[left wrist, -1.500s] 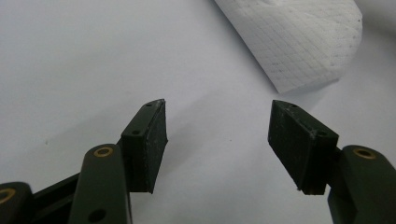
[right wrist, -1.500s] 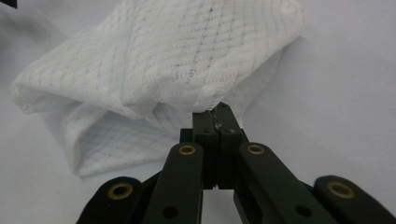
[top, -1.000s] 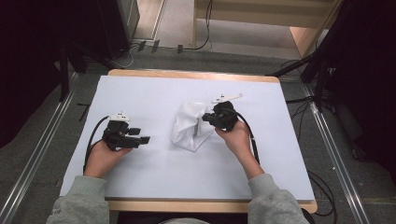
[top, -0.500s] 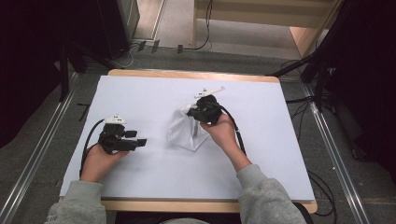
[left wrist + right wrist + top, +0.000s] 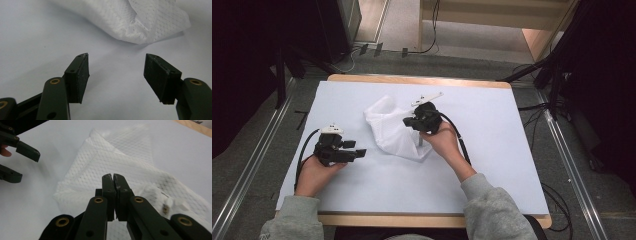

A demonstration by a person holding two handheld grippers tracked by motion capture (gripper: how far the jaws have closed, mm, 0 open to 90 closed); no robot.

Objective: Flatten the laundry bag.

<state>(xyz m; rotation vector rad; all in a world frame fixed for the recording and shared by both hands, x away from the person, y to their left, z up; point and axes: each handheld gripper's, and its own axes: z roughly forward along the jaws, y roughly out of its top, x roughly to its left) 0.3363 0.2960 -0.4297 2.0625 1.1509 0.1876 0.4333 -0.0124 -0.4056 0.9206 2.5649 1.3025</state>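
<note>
The white mesh cloth [image 5: 392,131] is lying crumpled near the middle of the white table sheet [image 5: 512,165]. My right gripper [image 5: 113,177] is hovering over it with its jaws pressed together; whether cloth is pinched between them, I cannot tell. My left gripper [image 5: 116,67] is resting just beside the cloth, jaws spread wide and holding nothing.

Left gripper [image 5: 357,152] gapes (right gripper [image 5: 408,121] clamped).
</note>
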